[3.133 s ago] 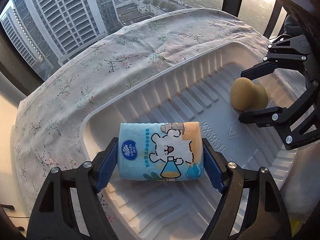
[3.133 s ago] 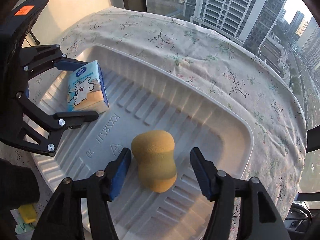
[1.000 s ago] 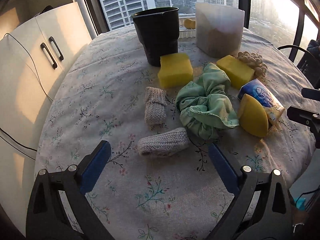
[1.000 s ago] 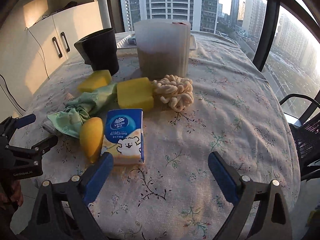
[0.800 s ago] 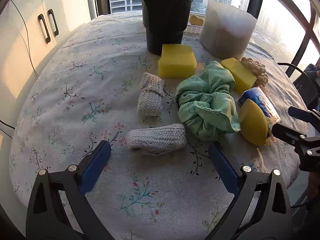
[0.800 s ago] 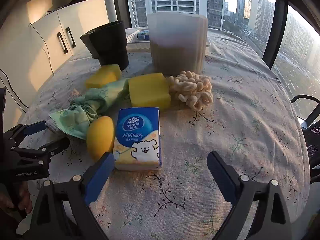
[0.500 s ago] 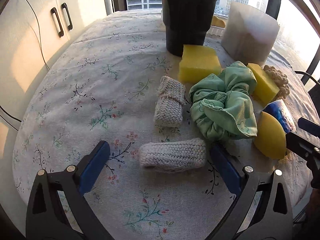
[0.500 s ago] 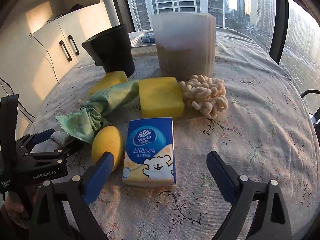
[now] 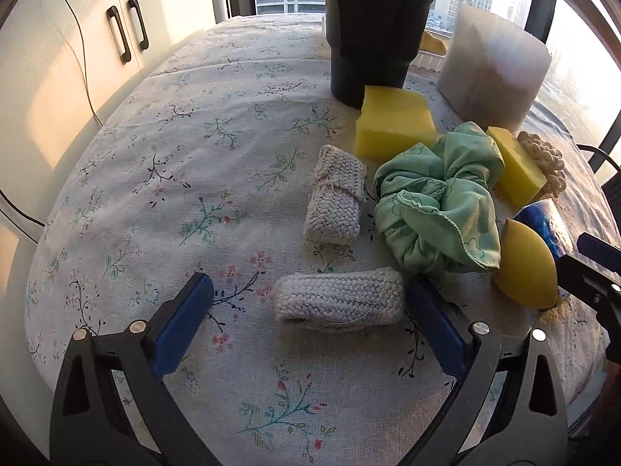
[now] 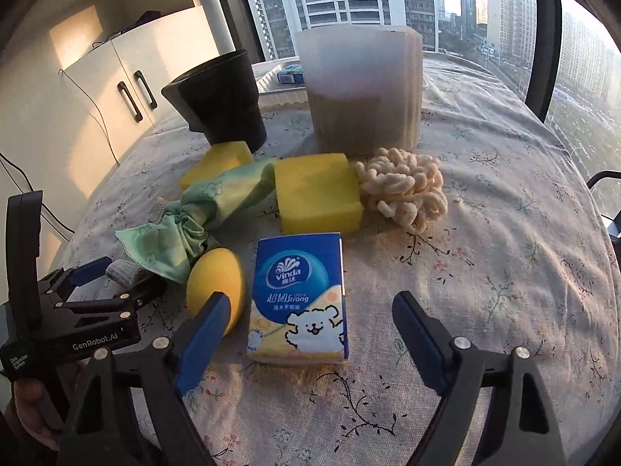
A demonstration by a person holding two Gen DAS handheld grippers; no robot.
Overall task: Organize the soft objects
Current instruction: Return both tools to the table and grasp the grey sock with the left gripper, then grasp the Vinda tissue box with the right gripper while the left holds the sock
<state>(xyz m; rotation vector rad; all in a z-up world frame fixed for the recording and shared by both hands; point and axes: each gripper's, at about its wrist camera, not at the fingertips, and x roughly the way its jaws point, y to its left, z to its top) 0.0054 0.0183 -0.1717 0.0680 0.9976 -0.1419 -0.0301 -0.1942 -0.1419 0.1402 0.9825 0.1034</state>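
Note:
My left gripper [image 9: 310,310] is open, its jaws on either side of a grey knitted roll [image 9: 338,299] lying on the flowered cloth. A second knitted roll [image 9: 338,194] lies just beyond. My right gripper [image 10: 306,334] is open around the near end of a blue tissue pack [image 10: 300,299]. A yellow egg-shaped sponge [image 10: 216,289] lies left of the pack. A green cloth [image 9: 438,202], two yellow sponge blocks [image 9: 394,122] [image 10: 318,198] and a cream loop scrubber [image 10: 401,190] lie behind.
A black pot [image 9: 374,35] and a frosted white container [image 10: 363,85] stand at the back. A white tray [image 10: 277,77] lies behind them. White cabinets [image 9: 58,58] stand left of the table. The table edge is near on my side.
Both grippers left the white tray and its contents, turned to the pile of soft things and moved in closer. The left now brackets the near knitted roll, the right the tissue pack.

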